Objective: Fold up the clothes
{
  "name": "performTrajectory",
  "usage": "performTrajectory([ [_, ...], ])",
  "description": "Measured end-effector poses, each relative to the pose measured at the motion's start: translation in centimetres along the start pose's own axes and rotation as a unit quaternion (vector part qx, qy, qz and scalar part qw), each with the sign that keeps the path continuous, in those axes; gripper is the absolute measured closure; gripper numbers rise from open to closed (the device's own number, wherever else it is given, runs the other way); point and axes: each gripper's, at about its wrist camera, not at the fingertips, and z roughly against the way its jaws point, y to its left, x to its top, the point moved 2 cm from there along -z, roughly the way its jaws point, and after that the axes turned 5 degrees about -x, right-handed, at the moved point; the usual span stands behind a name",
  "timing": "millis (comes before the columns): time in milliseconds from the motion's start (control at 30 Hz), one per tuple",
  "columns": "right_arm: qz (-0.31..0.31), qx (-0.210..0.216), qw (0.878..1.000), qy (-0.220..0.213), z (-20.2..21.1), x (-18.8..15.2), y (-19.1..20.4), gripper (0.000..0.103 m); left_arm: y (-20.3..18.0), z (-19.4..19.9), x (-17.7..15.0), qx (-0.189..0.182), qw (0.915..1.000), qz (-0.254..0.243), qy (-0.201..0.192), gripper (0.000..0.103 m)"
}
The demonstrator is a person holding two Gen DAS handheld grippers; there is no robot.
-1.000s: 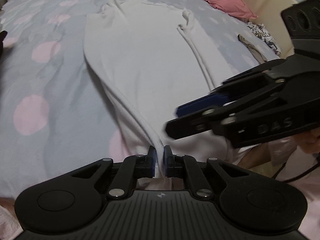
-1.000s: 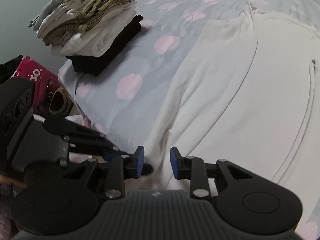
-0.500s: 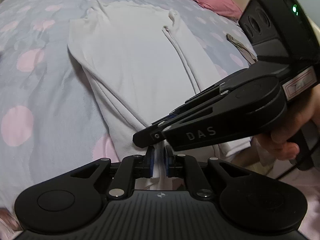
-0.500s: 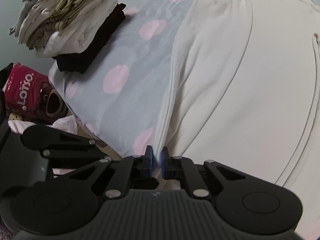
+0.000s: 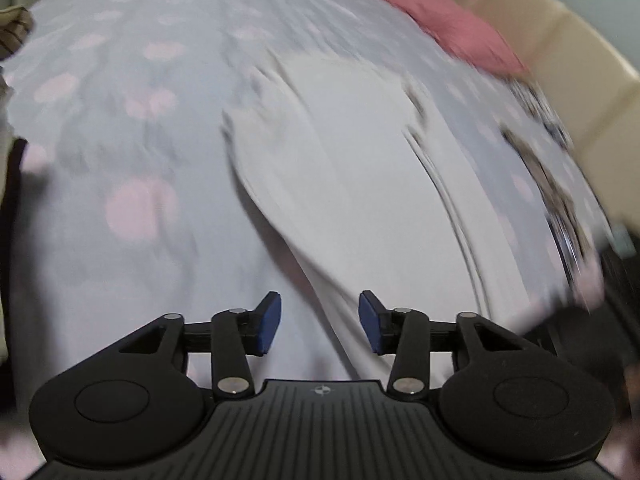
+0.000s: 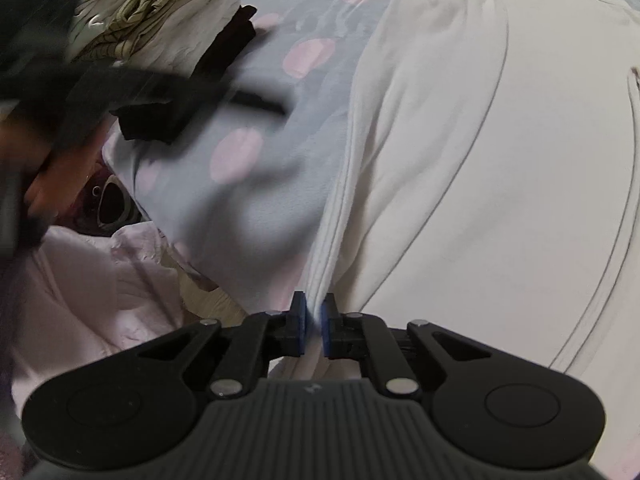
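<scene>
A white garment (image 5: 360, 184) lies spread on the bed, its folded left edge running down toward me. My left gripper (image 5: 320, 322) hangs open above that edge, with nothing between its blue pads; this view is motion-blurred. In the right wrist view the same white garment (image 6: 500, 160) fills the right half. My right gripper (image 6: 314, 330) is shut on the garment's near hem edge, which bunches into pleats at the pads. The left gripper (image 6: 100, 88) shows as a dark blur at the upper left, held by a hand.
The bed has a grey sheet with pink dots (image 5: 132, 200). A stack of folded clothes (image 6: 160, 32) sits at the bed's corner. A pink pillow (image 5: 452, 28) and a cream headboard (image 5: 560, 40) are at the far end. Pink fabric (image 6: 100, 280) lies beyond the bed edge.
My left gripper has let go of the garment's edge, opened and swung away leftward. My right gripper closed on the hem about half a second ago and still holds it.
</scene>
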Motion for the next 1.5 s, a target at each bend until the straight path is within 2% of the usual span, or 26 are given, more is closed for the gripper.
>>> performTrajectory([
  [200, -0.005, 0.015, 1.000, 0.007, -0.1, -0.1, -0.3, 0.094, 5.2, -4.6, 6.0, -0.002, 0.9971, 0.062, -0.044, 0.059],
  [333, -0.002, 0.023, 1.000, 0.008, 0.0, -0.1, -0.2, 0.094, 7.7, -7.8, 8.3, 0.008, 0.9959, 0.082, -0.038, 0.059],
  [467, -0.005, 0.031, 0.999, 0.007, 0.1, 0.0, -0.2, 0.094, 8.9, -9.8, 9.4, -0.009, 0.9954, 0.090, -0.031, 0.062],
  [500, -0.006, 0.032, 0.999, 0.007, 0.1, -0.1, -0.2, 0.094, 9.1, -10.2, 9.6, -0.015, 0.9954, 0.090, -0.030, 0.076],
  [567, -0.007, 0.034, 0.999, 0.005, 0.2, -0.1, -0.1, 0.094, 9.1, -10.6, 9.9, -0.024, 0.9955, 0.087, -0.029, 0.093],
  [633, -0.013, 0.039, 0.999, 0.000, 0.5, -0.3, -0.1, 0.094, 8.7, -10.3, 10.1, -0.028, 0.9960, 0.078, -0.034, 0.097],
  [833, -0.034, 0.062, 0.997, -0.030, 1.8, -0.9, 0.1, 0.094, 5.2, -8.1, 11.8, -0.008, 0.9989, 0.014, -0.044, 0.098],
  [1033, -0.076, 0.072, 0.993, -0.051, 2.9, -2.6, -0.9, 0.094, -1.4, -8.2, 13.7, 0.037, 0.9961, -0.078, -0.019, 0.098],
  [1267, -0.148, 0.073, 0.983, -0.075, 3.3, -4.9, -3.2, 0.094, -8.7, -12.7, 15.1, 0.087, 0.9793, -0.178, 0.042, 0.098],
  [1500, -0.214, 0.073, 0.971, -0.071, 3.1, -7.0, -6.9, 0.094, -13.1, -18.7, 14.6, 0.094, 0.9613, -0.240, 0.097, 0.098],
])
